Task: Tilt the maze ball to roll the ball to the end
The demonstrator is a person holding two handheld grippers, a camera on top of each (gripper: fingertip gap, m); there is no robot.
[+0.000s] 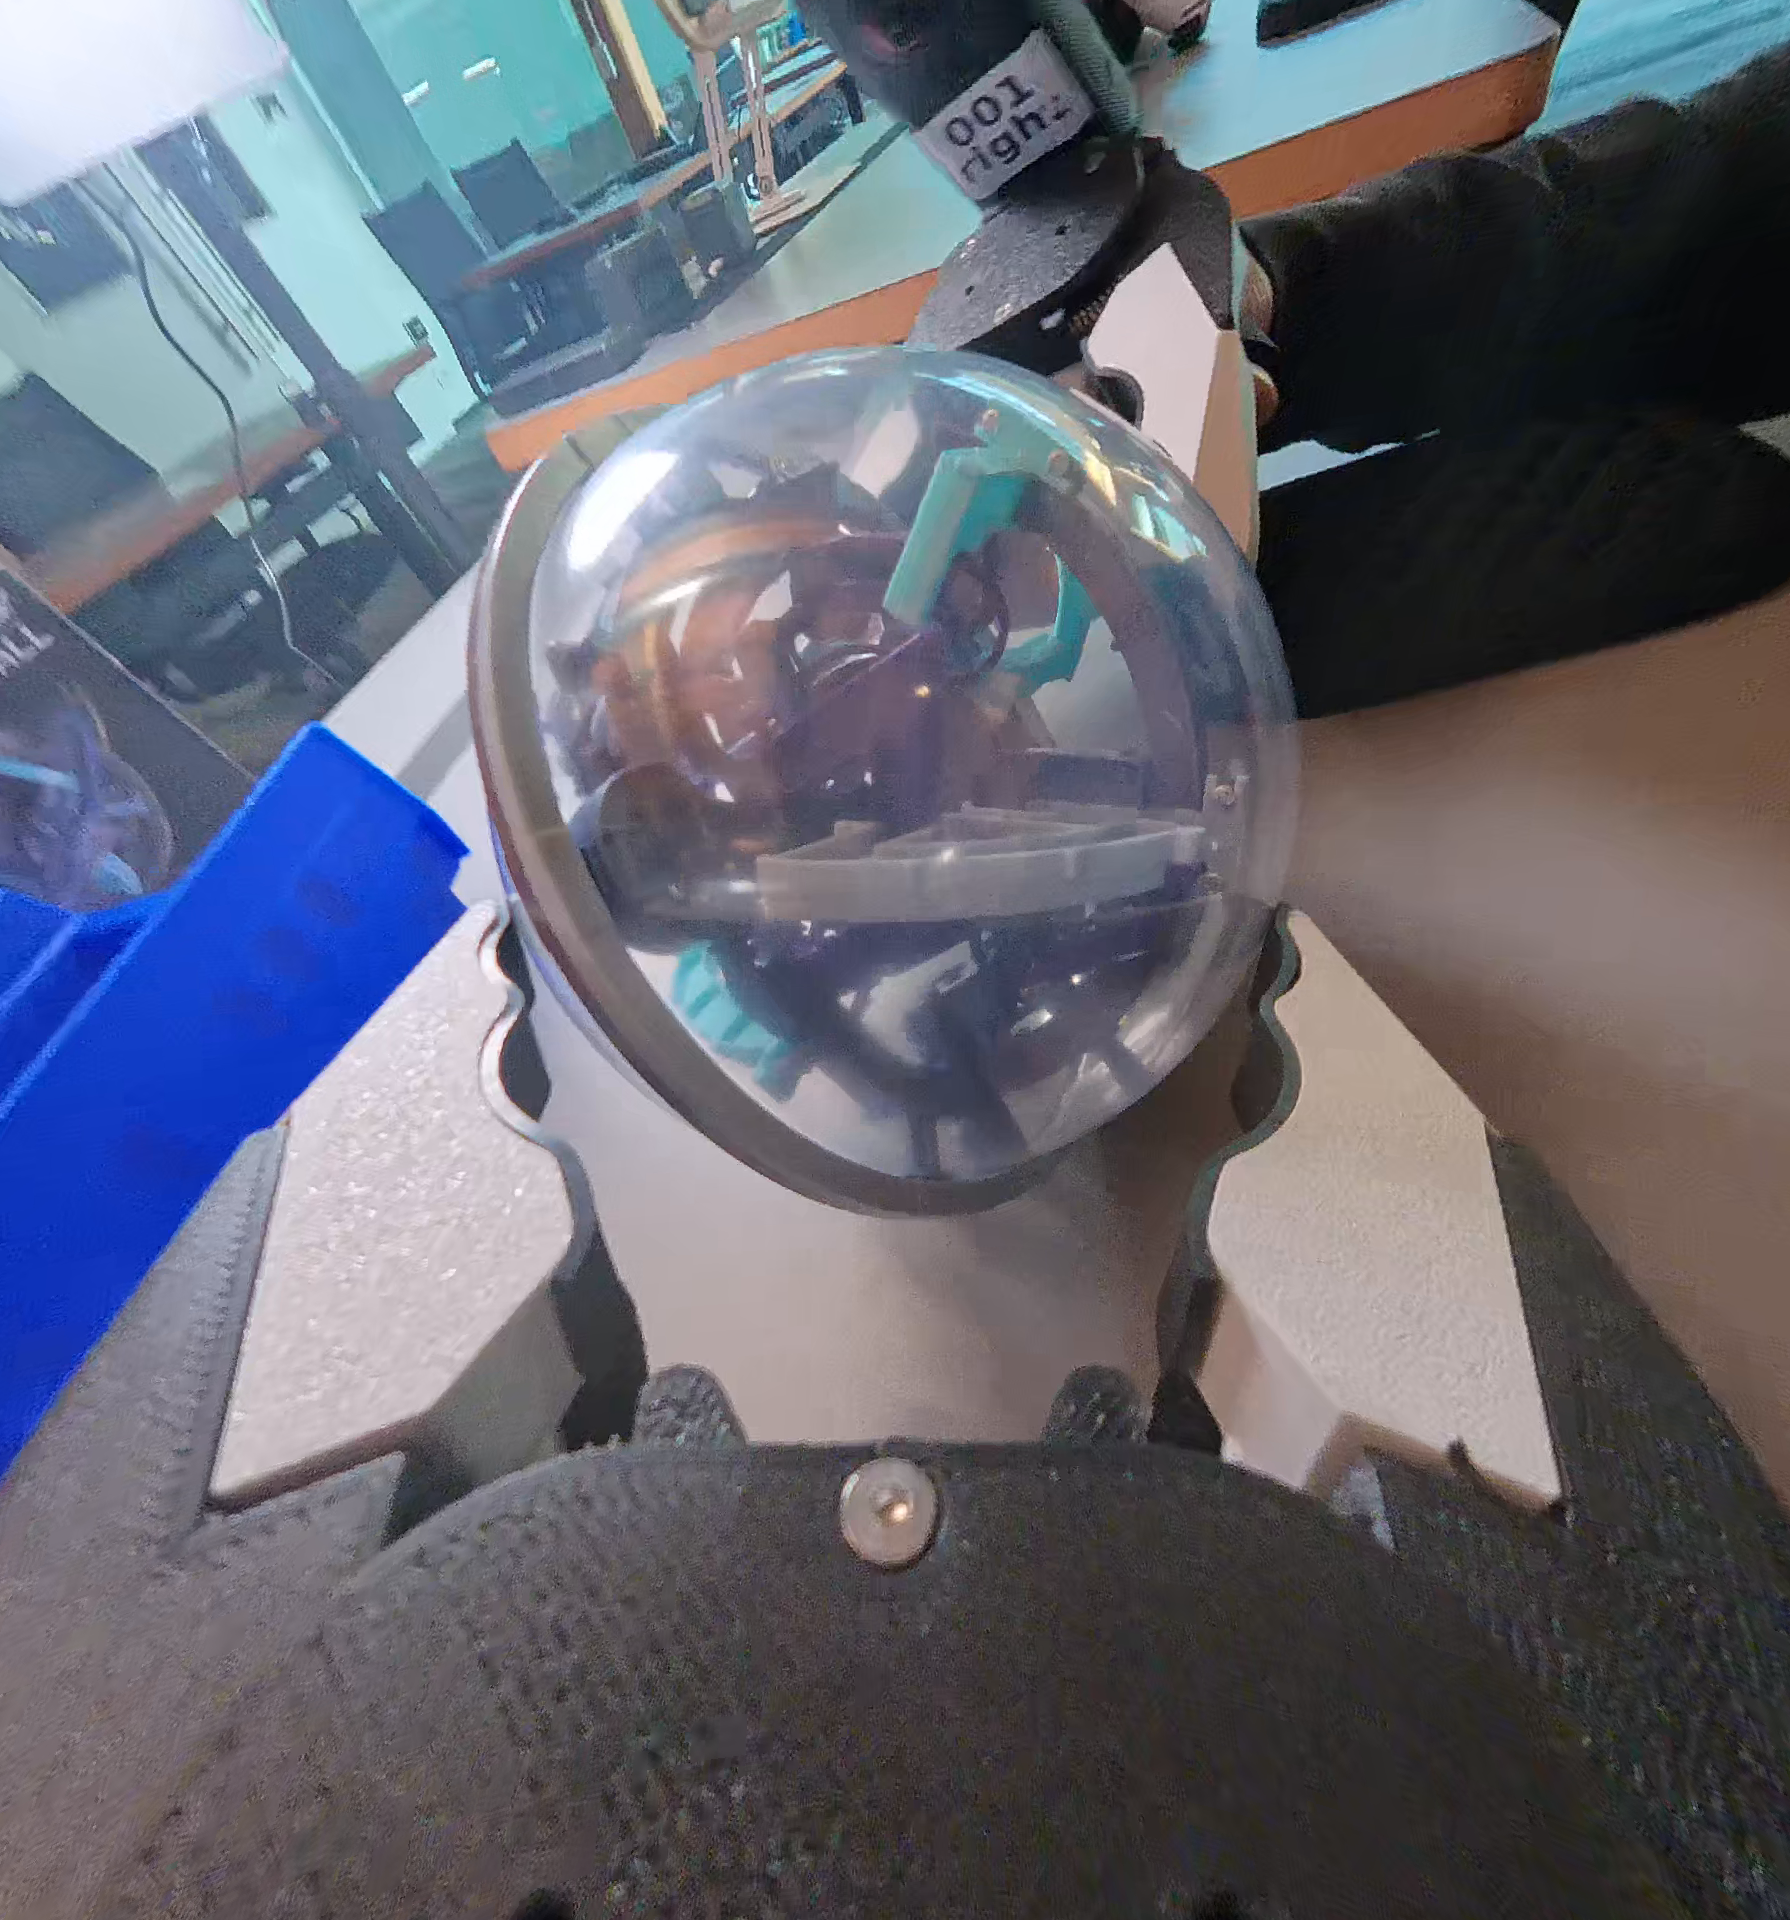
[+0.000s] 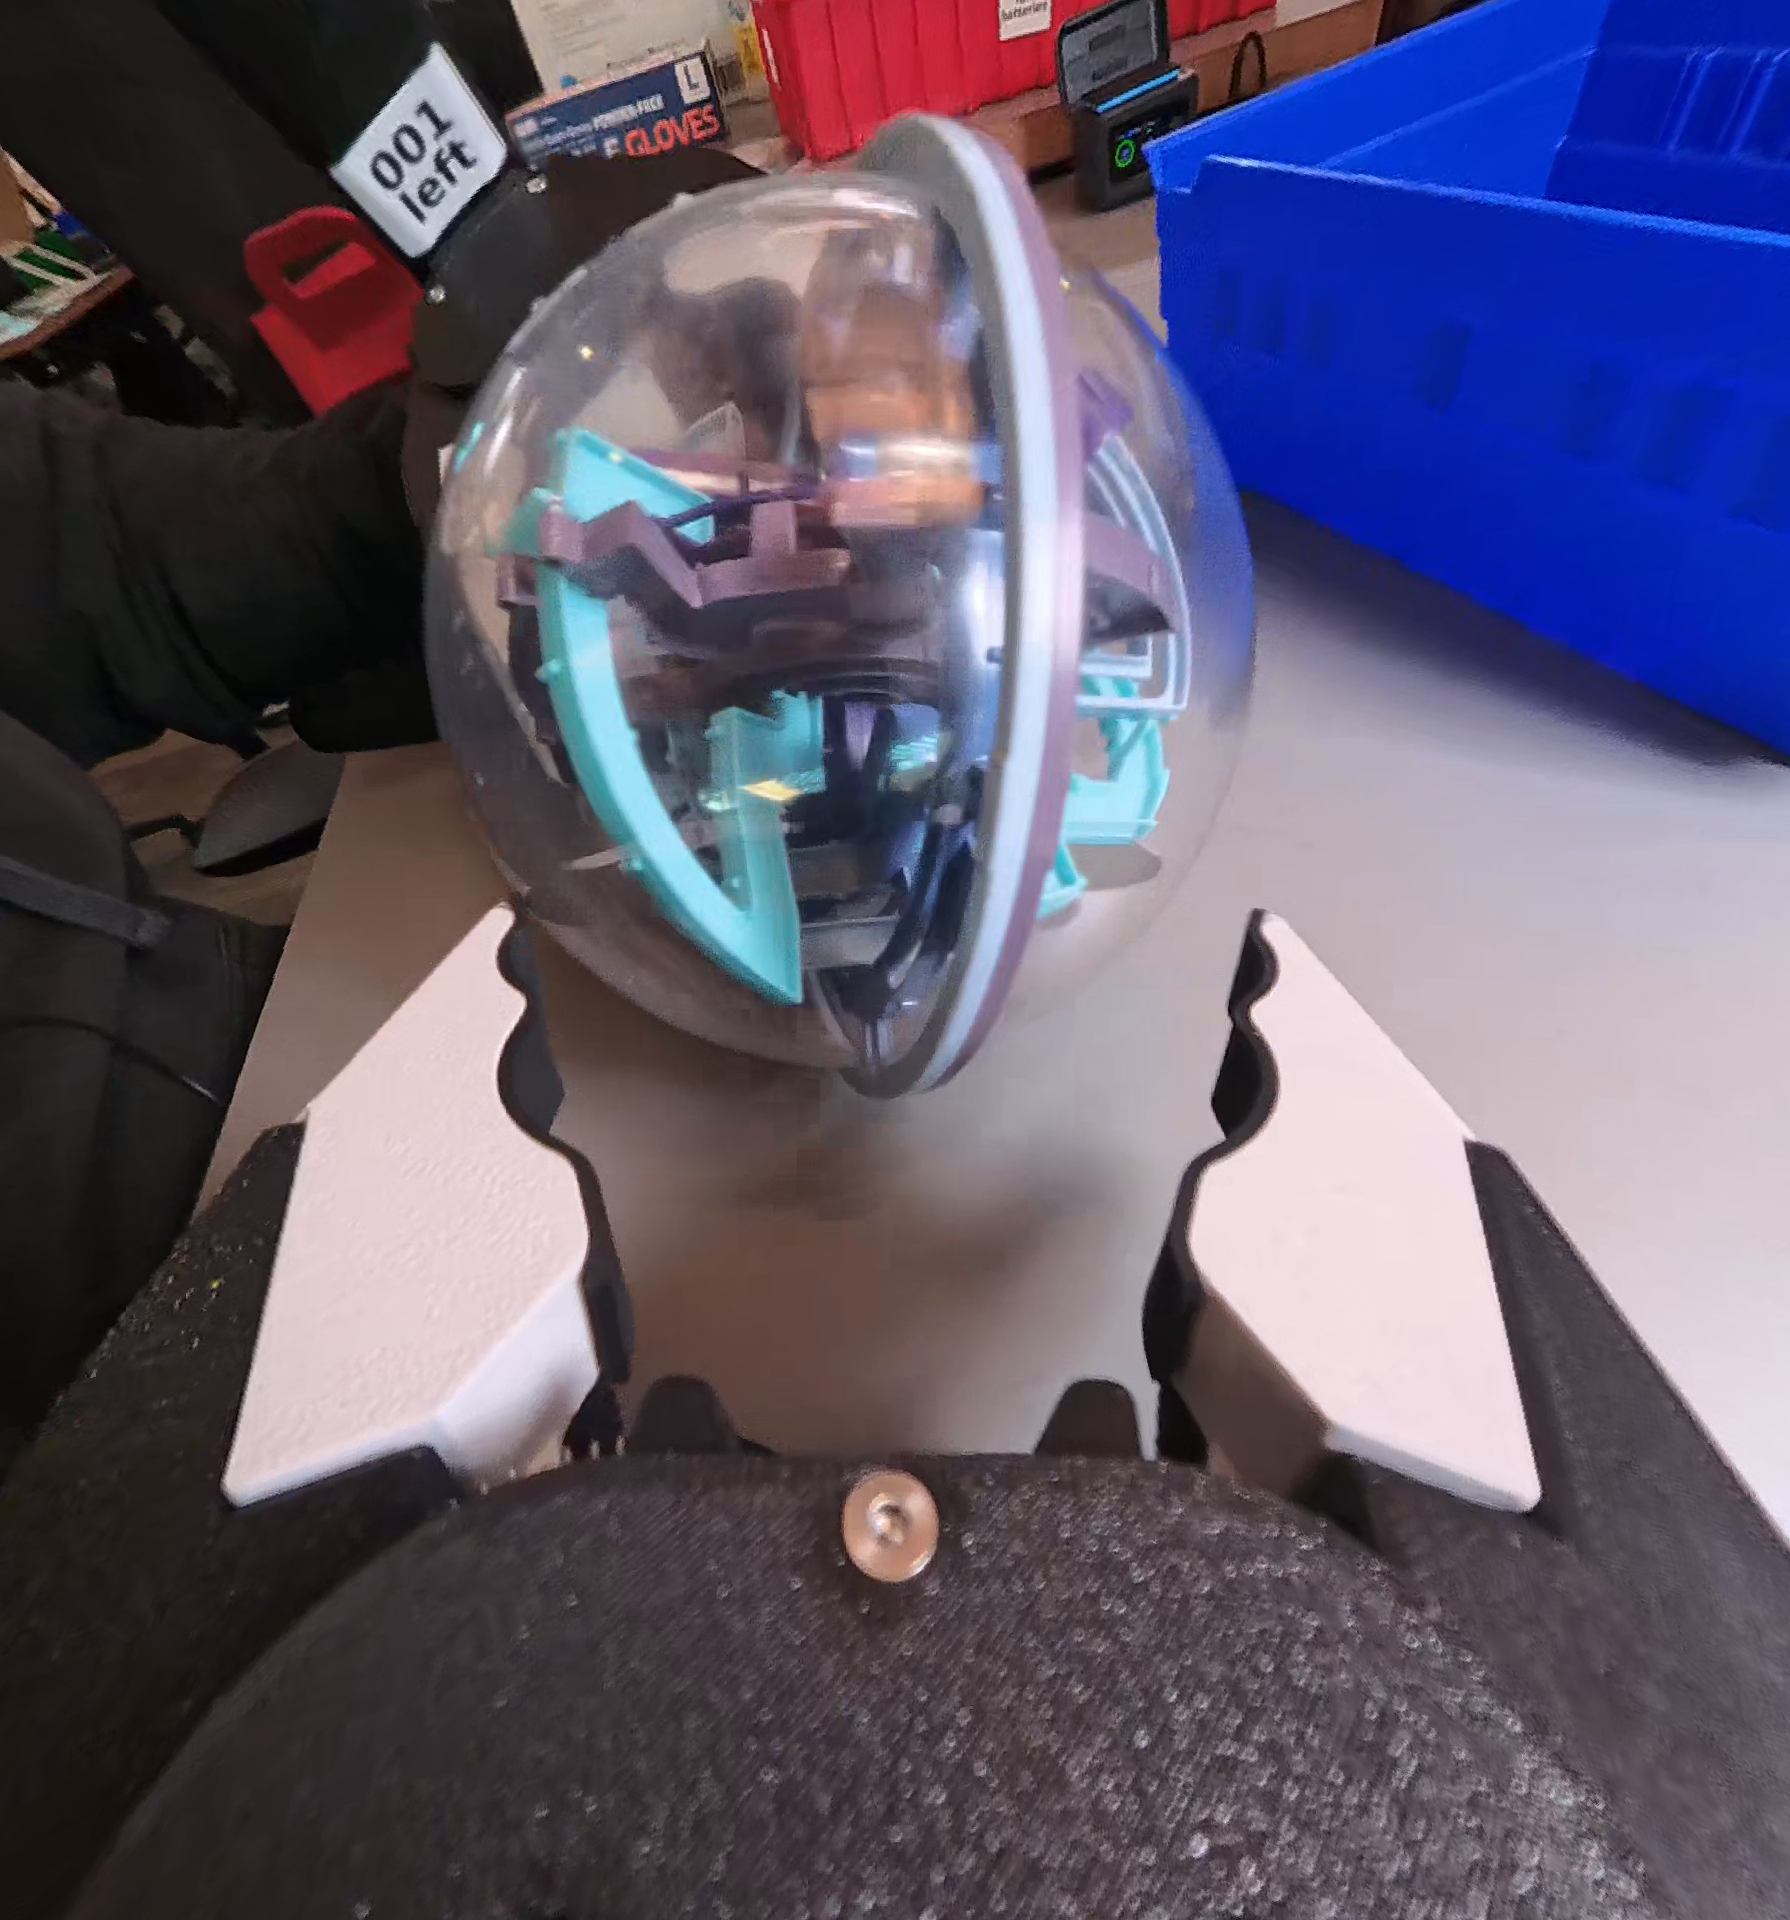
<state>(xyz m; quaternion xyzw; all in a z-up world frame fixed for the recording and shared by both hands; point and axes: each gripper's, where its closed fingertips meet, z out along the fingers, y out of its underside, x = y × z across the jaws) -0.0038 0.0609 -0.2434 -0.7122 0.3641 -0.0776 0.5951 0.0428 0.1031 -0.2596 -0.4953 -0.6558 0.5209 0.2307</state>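
Observation:
The maze ball (image 1: 870, 748) is a clear sphere with teal, purple and grey tracks inside and a grey ring around it. In the left wrist view it sits between my left gripper's (image 1: 889, 925) fingertips, and both pads press on its sides. It stays sharp there while the background blurs. In the right wrist view the ball (image 2: 818, 582) stands just past my right gripper (image 2: 883, 935), which is open wide. Its right finger (image 2: 1239, 1039) is clear of the shell and its left finger (image 2: 532, 1039) is close beside it. The small ball inside is not discernible.
A blue bin (image 2: 1545, 416) stands on the pale table (image 2: 1493, 987) right of the ball; it shows at the left in the left wrist view (image 1: 143, 987). A person's black sleeve (image 1: 1545, 416) is behind the ball. A dark box (image 1: 18, 748) sits by the bin.

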